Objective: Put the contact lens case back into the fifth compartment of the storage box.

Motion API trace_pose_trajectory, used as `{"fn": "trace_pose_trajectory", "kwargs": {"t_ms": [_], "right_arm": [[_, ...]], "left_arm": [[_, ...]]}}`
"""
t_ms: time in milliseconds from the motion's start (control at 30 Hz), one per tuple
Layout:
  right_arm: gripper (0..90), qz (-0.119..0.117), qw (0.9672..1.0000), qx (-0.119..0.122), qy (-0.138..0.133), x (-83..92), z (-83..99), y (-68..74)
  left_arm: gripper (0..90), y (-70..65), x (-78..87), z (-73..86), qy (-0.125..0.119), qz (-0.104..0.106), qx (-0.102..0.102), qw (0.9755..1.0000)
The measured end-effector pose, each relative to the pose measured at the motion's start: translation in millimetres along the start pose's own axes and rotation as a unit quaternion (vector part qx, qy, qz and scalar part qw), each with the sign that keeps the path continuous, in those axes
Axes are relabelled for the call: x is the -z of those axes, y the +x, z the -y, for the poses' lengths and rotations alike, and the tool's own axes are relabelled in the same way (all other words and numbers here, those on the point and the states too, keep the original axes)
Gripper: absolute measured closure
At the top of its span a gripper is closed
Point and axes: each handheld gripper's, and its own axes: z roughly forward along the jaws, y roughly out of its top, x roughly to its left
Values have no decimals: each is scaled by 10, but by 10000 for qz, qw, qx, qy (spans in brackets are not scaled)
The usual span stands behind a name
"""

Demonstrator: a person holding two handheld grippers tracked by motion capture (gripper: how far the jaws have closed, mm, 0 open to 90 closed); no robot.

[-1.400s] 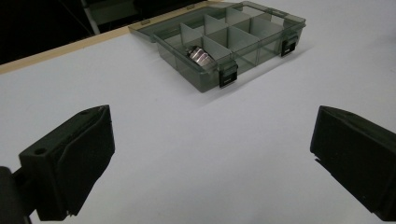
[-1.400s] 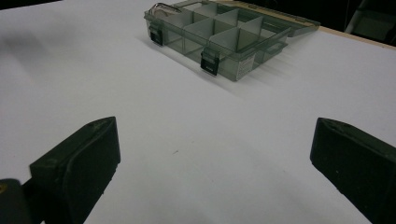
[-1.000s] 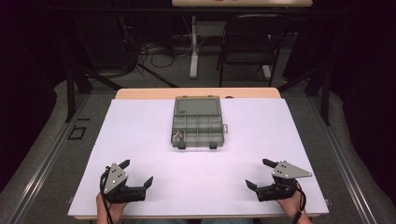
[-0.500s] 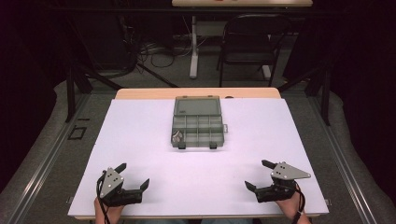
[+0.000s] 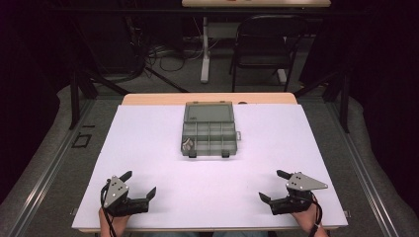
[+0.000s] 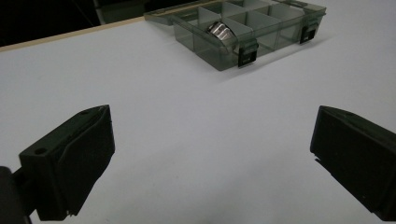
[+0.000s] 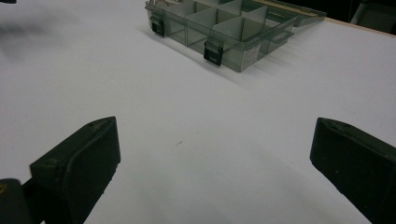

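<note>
Left gripper (image 5: 139,183): black body w/ 2 black jaws, blocky and wedge-shaped. In the left gripper view each jaw shows a flat inner face and a chamfered outer edge; 1 small round hole sits near the top of the left-hand jaw (screw or recess, cannot tell). Grey 3-cornered plate on top, w/ small dark dots at its corners. Black cable loops from the body's rear.

Right gripper (image 5: 273,186): same build, black body, 2 black jaws, grey 3-cornered plate on top, black cable at the rear beside the hand (image 5: 309,218). Jaw surfaces matte, slightly scuffed in the right gripper view.
</note>
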Motion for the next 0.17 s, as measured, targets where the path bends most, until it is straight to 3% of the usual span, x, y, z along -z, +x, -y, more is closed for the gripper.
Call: {"fn": "trace_pose_trajectory", "kwargs": {"t_ms": [167], "right_arm": [[14,-16,10000,-8,19,-11,7,-5]], "left_arm": [[0,-36,-21,7,103,54,-100,9999]]}}
